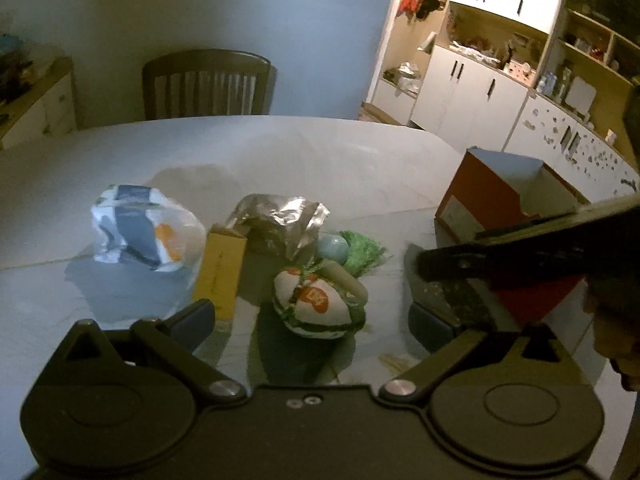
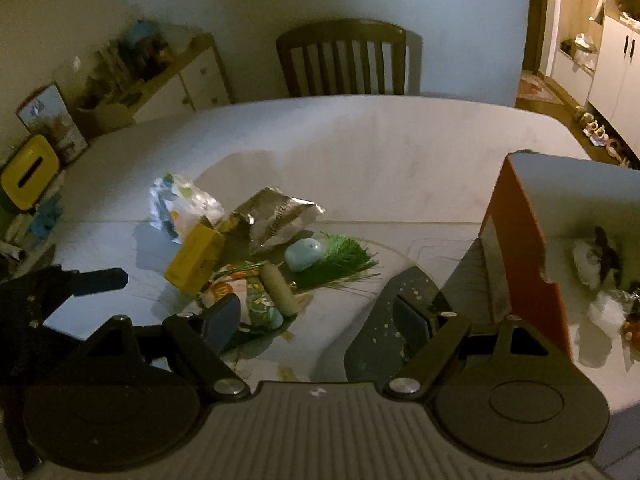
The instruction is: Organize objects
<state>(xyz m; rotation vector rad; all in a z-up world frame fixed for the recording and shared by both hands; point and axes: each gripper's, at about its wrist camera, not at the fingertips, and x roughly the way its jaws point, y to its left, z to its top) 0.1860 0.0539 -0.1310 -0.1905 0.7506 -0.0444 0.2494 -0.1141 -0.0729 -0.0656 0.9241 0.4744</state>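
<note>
A heap lies mid-table: a yellow box (image 1: 222, 272), a silver foil bag (image 1: 280, 220), a crumpled white-and-blue packet (image 1: 140, 236), a pale blue egg shape (image 1: 334, 248), a green tassel (image 1: 362, 256), a beige cylinder (image 1: 346, 282) and a white, green and orange pouch (image 1: 316, 304). My left gripper (image 1: 312, 324) is open, just short of the pouch and touching nothing. My right gripper (image 2: 316, 322) is open wide above the table. The pouch (image 2: 250, 304) lies by its left pad, and nothing is between its pads. An orange box (image 2: 520, 240) stands open at the right.
A dark speckled flap (image 2: 380, 320) lies beside the orange box, under the right pad. The box has some items (image 2: 596, 268) inside. A wooden chair (image 2: 344, 60) stands at the table's far edge. A yellow tissue box (image 2: 28, 172) and clutter sit at the far left.
</note>
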